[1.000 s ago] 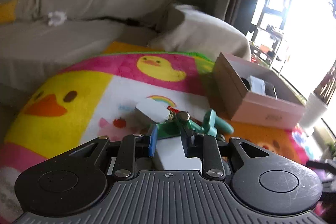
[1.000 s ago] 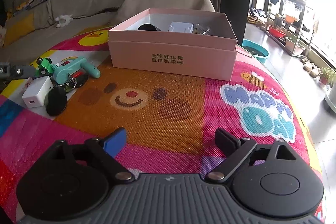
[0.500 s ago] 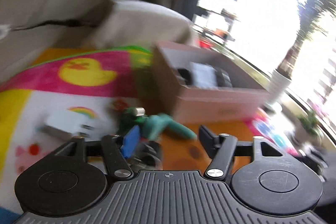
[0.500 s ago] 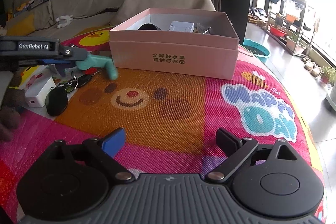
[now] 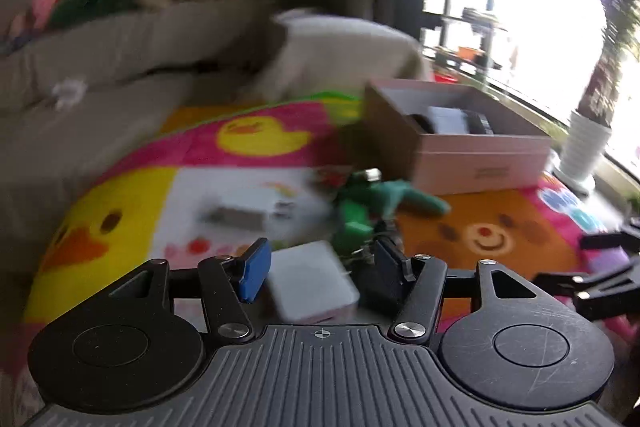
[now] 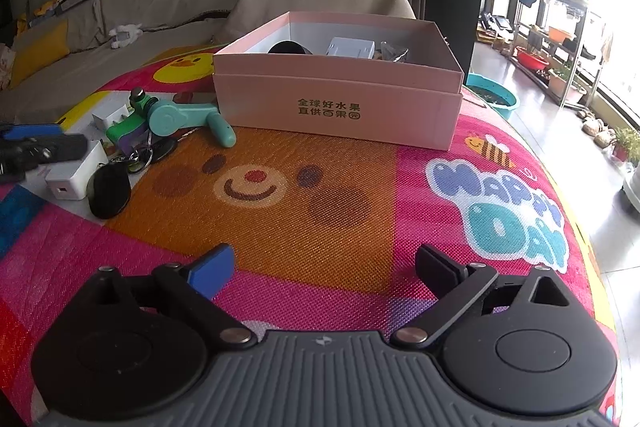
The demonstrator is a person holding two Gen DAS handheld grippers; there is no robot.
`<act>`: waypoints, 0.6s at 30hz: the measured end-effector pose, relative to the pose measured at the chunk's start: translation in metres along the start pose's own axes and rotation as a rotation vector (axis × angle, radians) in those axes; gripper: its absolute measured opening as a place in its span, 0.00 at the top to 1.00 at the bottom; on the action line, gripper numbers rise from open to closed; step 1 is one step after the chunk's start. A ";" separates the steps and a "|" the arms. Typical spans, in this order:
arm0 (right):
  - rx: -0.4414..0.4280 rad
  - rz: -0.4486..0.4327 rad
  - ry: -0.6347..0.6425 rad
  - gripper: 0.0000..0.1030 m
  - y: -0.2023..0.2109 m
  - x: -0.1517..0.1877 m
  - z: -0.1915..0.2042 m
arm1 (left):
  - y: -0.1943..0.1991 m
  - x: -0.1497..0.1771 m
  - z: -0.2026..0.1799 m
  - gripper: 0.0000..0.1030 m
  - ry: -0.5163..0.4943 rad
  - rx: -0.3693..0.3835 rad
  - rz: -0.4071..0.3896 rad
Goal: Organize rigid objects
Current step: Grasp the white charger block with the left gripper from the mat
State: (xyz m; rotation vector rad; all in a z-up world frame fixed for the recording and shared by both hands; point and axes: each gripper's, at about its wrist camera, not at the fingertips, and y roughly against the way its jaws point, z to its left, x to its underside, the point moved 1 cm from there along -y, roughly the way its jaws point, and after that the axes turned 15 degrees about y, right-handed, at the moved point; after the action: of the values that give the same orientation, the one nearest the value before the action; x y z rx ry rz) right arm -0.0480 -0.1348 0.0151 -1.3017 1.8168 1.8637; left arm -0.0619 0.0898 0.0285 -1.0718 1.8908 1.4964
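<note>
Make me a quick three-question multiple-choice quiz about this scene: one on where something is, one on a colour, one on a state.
1. Where does the teal-handled tool lie?
A. inside the box
B. on the mat beside the box
C. on a sofa cushion

2. What colour is the outside of the box?
A. pink
B. blue
C. green

3. What state is the box in?
A. shut with a lid
B. tipped on its side
C. upright and open on top, with things in it

Answers:
1 B, as the tool rests on the mat by the box's near left corner in the right wrist view.
2 A, since its front wall is plainly pink.
3 C, because no lid covers it and items show over the rim.
</note>
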 end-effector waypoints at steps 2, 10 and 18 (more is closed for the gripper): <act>0.000 0.000 0.000 0.05 0.000 0.000 0.000 | -0.004 -0.003 0.007 0.39 0.044 -0.010 0.018; 0.000 0.005 0.006 0.03 -0.001 -0.001 0.001 | -0.028 0.007 0.003 0.38 0.035 -0.046 0.047; -0.022 0.034 0.020 0.00 -0.005 -0.004 0.000 | -0.024 0.005 0.024 0.50 0.083 -0.003 0.041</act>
State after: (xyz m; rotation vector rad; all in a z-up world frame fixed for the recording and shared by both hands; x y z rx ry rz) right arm -0.0427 -0.1319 0.0144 -1.3092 1.8443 1.9003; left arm -0.0470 0.1088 0.0041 -1.1183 1.9783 1.4992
